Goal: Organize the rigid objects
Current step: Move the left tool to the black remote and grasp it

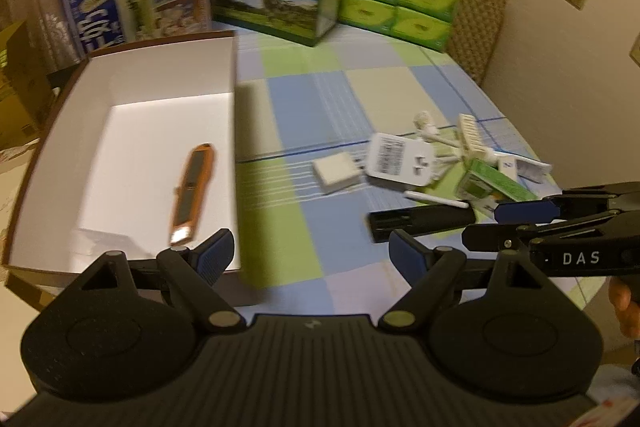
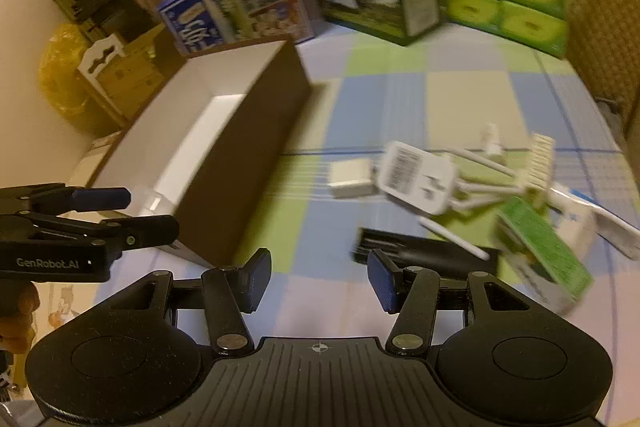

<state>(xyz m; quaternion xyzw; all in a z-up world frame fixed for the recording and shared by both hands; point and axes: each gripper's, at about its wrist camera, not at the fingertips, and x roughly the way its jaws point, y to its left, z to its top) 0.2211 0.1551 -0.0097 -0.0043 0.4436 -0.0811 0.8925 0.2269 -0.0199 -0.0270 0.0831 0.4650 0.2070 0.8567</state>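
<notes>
Left tongs (image 1: 310,255): apart, holding nothing, at the near corner of the open white-lined box (image 1: 234,67). Right tongs (image 2: 318,277): apart, holding nothing, above the worktop (image 1: 304,115) just short of a black oblong item (image 2: 424,253).
Box contents: one orange utility knife (image 1: 192,193).
Loose on worktop, right of the box: black item; white adapter with barcode label (image 1: 400,159); small white square block (image 1: 336,173); green carton (image 1: 492,187); white comb-like piece (image 1: 472,133); thin white sticks, heaped and blurred.
Step, as judged: next pick from the heap. Next move likely calls for the right tongs to straddle the black item, close, then carry it to the box.
</notes>
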